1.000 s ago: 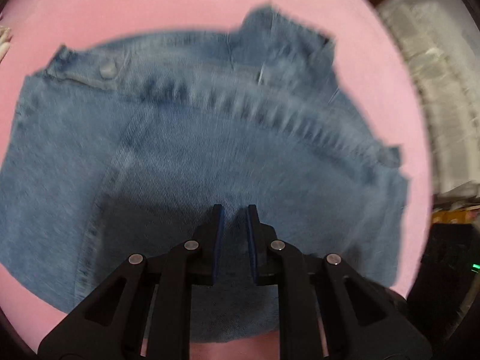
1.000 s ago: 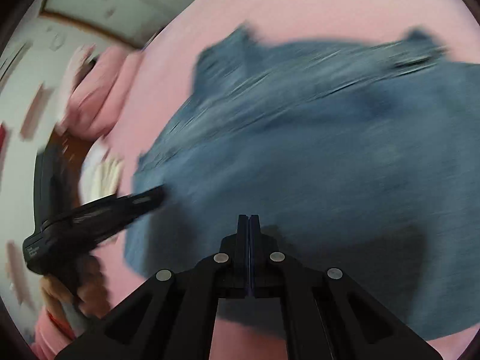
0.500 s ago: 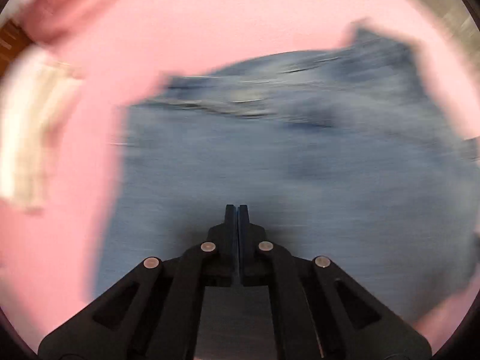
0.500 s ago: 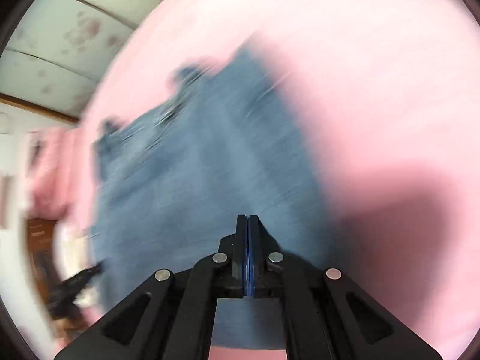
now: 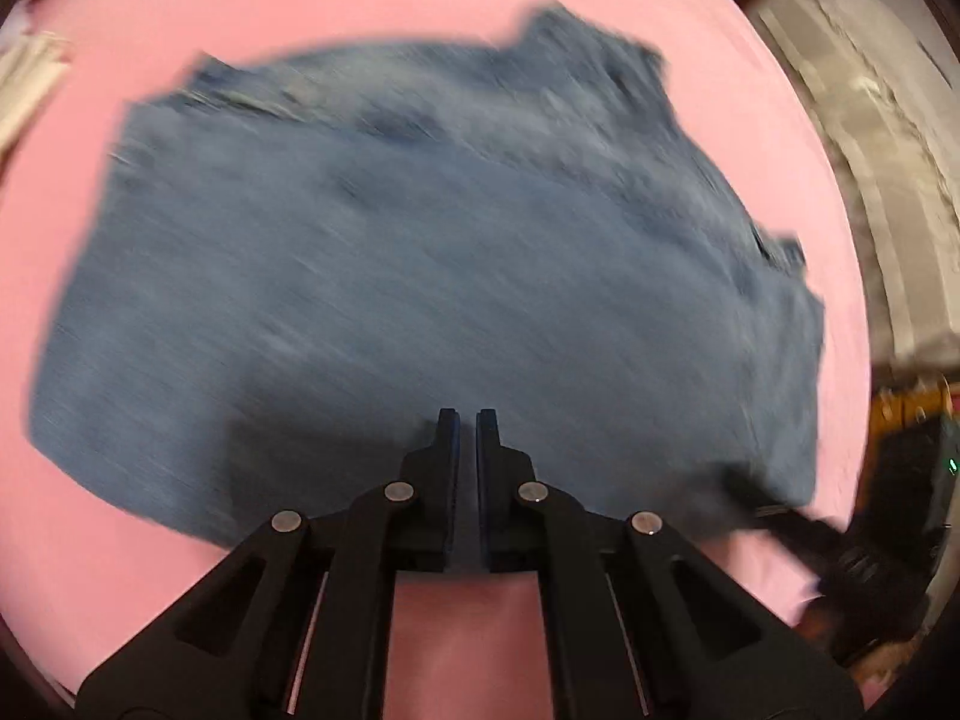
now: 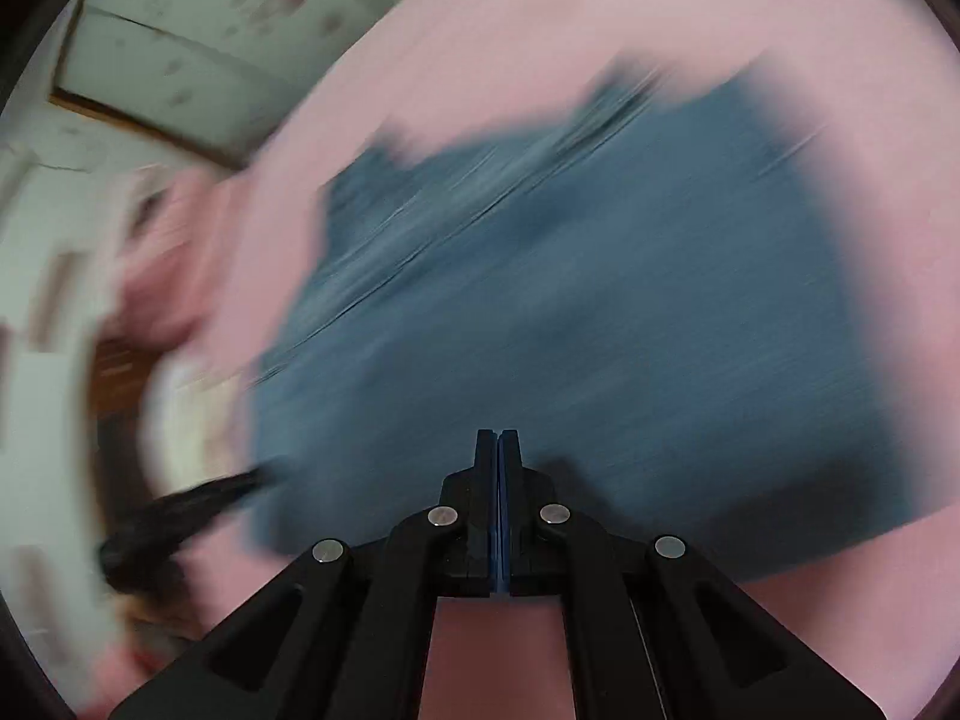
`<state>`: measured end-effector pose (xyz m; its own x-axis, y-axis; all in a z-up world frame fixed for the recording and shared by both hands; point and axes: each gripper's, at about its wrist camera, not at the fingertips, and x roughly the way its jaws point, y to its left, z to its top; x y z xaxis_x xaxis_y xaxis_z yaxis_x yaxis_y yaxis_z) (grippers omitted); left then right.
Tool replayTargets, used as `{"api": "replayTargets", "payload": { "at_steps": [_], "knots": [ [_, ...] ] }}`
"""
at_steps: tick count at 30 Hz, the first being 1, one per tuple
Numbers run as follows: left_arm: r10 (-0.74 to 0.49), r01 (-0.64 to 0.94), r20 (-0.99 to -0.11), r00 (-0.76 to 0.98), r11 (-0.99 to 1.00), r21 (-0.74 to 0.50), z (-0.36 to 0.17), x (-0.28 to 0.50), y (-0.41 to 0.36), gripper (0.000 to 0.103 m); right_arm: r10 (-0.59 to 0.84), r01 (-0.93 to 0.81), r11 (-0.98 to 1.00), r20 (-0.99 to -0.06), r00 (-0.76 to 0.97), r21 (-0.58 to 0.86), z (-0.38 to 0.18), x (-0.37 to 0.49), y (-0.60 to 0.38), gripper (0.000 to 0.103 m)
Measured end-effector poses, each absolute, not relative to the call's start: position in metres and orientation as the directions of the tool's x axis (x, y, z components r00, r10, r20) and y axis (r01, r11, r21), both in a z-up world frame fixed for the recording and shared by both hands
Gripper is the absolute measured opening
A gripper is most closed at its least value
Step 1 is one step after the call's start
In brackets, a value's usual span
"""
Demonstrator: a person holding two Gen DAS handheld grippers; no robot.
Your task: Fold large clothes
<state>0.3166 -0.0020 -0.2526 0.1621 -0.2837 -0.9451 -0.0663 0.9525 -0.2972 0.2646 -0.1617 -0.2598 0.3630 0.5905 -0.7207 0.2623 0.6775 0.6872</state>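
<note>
jeans (image 5: 432, 276) folded on pink bed (image 5: 372, 6) | heavy, stiff, floppy, non-slip: grab thick hem/waist corners | L tongs (image 5: 467, 423) slit apart, empty | R tongs (image 6: 498, 441) together, empty

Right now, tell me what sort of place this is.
Probably a bedroom at home: folded denim lies on a pink sheet like a bed's, with a wall or ceiling beyond it and white stacked fabric alongside.

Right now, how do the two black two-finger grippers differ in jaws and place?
The left gripper shows a narrow slit between its pads; the right gripper has its pads pressed together. The left is toward the blue denim garment's left side, the right toward its right. Both hold nothing.
</note>
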Motion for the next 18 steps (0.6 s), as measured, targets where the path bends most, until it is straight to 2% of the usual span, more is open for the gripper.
{"api": "replayTargets", "payload": {
  "at_steps": [2, 7, 9, 13, 16, 18],
  "knots": [
    [-0.260, -0.067, -0.959, 0.118, 0.961, -0.268, -0.264, 0.311, -0.015, 0.002, 0.672, 0.269, 0.618, -0.674, 0.307, 0.739, -0.275, 0.271, -0.127, 0.000],
    [-0.207, -0.078, -0.968, 0.144, 0.972, -0.220, -0.267, 0.294, 0.004, 0.001, 0.686, 0.388, 0.578, -0.685, 0.247, 0.718, -0.312, 0.266, -0.100, 0.000],
    [-0.135, -0.037, -0.972, 0.193, 0.989, -0.145, -0.262, 0.289, 0.017, 0.001, 0.629, 0.377, 0.621, -0.724, 0.284, 0.687, -0.314, 0.265, -0.121, 0.000],
    [-0.194, 0.011, -0.955, 0.225, 0.980, -0.197, -0.257, 0.279, 0.040, 0.001, 0.487, 0.338, 0.724, -0.792, 0.368, 0.602, -0.305, 0.254, -0.182, 0.000],
    [-0.018, 0.025, -0.963, 0.270, 1.000, -0.012, -0.253, 0.268, 0.057, 0.001, 0.229, 0.395, 0.842, -0.907, 0.354, 0.367, -0.287, 0.228, -0.236, 0.000],
    [0.108, -0.010, -0.956, 0.272, 0.994, 0.110, -0.262, 0.263, 0.079, 0.002, 0.176, 0.444, 0.828, -0.910, 0.374, 0.343, -0.284, 0.210, -0.262, 0.000]
  ]
}}
